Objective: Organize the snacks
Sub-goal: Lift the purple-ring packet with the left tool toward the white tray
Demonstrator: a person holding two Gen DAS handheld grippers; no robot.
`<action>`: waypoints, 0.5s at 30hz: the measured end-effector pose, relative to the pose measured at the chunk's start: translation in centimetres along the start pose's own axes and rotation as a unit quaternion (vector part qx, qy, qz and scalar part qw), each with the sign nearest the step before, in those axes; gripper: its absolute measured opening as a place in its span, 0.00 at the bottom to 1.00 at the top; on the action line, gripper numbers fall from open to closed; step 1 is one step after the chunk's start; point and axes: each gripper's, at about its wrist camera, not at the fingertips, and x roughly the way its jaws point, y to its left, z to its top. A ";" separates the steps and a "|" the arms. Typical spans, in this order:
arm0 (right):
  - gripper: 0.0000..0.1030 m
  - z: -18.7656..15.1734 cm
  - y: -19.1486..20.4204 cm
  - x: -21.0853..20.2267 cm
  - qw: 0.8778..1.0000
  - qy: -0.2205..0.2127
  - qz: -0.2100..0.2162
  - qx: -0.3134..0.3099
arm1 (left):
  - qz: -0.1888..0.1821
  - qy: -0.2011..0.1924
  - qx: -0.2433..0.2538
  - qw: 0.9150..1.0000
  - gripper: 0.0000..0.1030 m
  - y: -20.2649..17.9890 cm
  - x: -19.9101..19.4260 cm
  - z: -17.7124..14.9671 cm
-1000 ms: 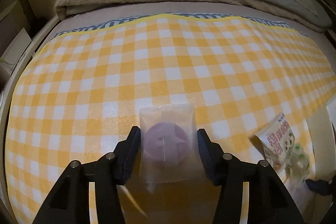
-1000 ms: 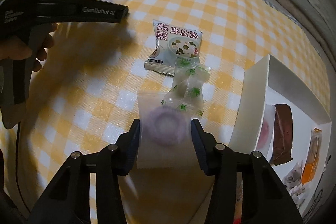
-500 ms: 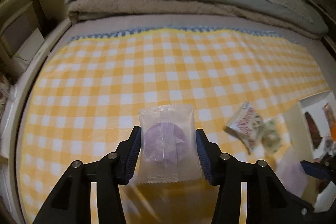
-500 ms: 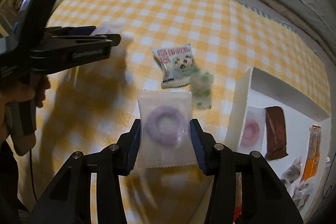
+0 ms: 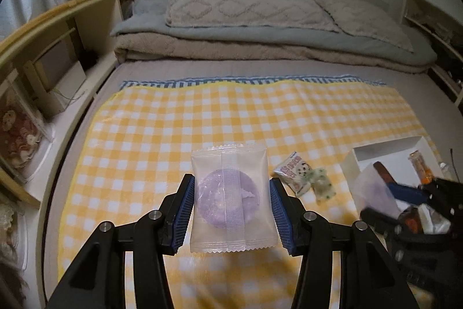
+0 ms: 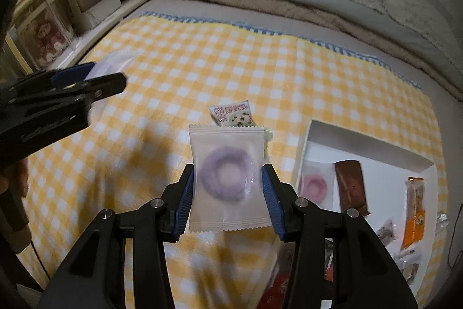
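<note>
Left gripper [image 5: 230,200]: clenched on purple-disc packet [image 5: 228,193].
Right gripper [image 6: 228,187]: grasping purple-ring packet [image 6: 227,177].
Handling: carry level over white box [image 6: 373,148] rim; release inside.

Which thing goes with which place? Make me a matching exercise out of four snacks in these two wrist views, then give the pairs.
Things:
1. purple disc packet
2. purple ring packet
3. pink ring packet
4. printed sachet

Places:
A. lying loose on the yellow checked cloth
B. inside the white box, beside a brown bar
C. clamped in the left gripper
D. clamped in the right gripper

Pairs: 1-C, 2-D, 3-B, 4-A
</note>
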 end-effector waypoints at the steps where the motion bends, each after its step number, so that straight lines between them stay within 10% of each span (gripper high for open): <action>1: 0.45 0.0 -0.1 -0.3 1.000 -0.004 0.000 0.002 | 0.000 -0.004 -0.001 1.000 0.49 -0.2 -0.8 -0.3; 15: 0.46 -1.4 -6.3 -6.2 0.997 -0.063 -0.025 0.035 | 0.001 -0.030 -0.009 0.999 0.49 -1.9 -9.0 -3.4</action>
